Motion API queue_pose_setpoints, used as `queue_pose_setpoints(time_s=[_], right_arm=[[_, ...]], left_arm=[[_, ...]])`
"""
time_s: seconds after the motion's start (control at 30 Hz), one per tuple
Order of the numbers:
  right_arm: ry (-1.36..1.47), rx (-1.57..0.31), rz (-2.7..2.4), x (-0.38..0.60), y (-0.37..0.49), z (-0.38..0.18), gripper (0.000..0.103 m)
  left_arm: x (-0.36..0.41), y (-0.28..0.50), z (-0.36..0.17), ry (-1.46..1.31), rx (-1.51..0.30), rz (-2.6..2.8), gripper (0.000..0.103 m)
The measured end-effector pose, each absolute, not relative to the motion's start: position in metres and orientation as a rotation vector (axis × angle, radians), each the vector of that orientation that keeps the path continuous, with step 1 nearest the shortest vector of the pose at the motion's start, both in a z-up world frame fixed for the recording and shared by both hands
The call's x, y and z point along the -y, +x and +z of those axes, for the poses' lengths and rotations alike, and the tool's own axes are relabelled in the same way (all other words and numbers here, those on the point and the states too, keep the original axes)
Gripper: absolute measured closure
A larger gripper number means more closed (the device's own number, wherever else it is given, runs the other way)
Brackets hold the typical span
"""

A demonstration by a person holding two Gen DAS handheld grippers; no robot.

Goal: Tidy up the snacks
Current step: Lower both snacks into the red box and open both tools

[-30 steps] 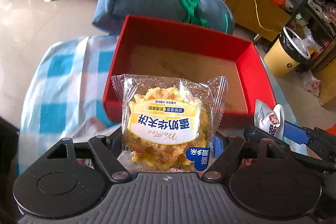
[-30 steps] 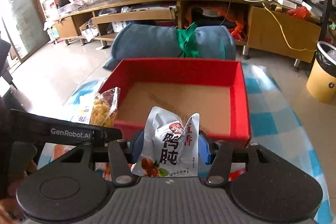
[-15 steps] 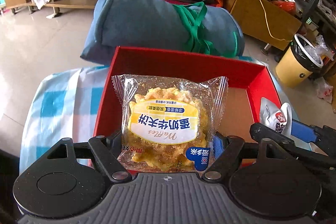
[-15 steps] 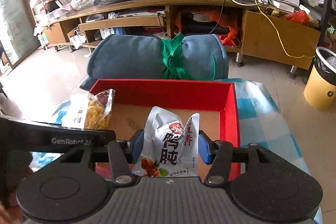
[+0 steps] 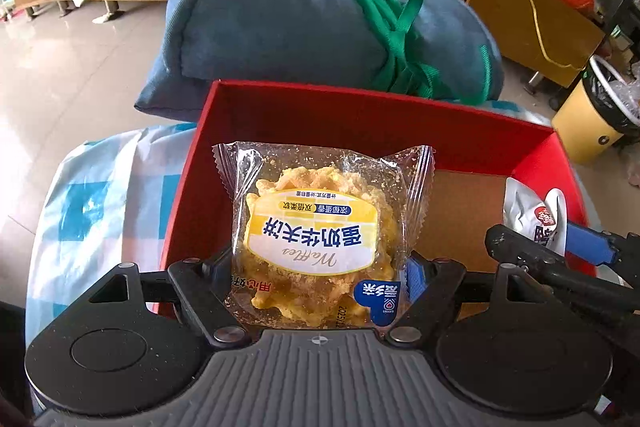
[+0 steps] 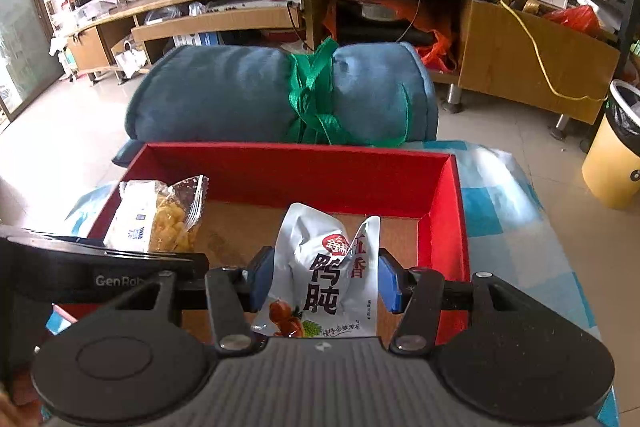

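Waffle packet (image 5: 320,243) clenched in left gripper (image 5: 320,267), white pouch (image 6: 324,275) in right gripper (image 6: 324,283), both over red box (image 6: 304,167).

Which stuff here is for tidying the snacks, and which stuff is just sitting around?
For the job:
waffle packet in the left gripper
white pouch in the right gripper
red box

Just lying about:
blue roll
yellow bin
checked cloth

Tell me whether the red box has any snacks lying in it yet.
Empty where visible: the red box shows bare brown floor. The waffle pack and white pouch are each held in a gripper above it; they hide some floor.
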State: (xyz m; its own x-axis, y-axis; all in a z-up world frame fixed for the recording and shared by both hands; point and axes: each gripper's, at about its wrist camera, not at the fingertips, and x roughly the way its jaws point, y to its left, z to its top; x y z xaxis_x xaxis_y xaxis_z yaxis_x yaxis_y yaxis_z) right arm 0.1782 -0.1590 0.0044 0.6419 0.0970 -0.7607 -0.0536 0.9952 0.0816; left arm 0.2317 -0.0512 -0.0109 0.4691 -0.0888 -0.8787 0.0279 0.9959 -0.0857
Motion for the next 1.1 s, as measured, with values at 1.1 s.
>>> queue_pose_setpoints(time_s=[1.1], right_arm=[[0.003, -0.868, 0.076, 0.162, 0.188, -0.007, 0.049]], left_arm=[[0.055, 0.238, -0.018, -0.009, -1.081, -0.036, 0.013]])
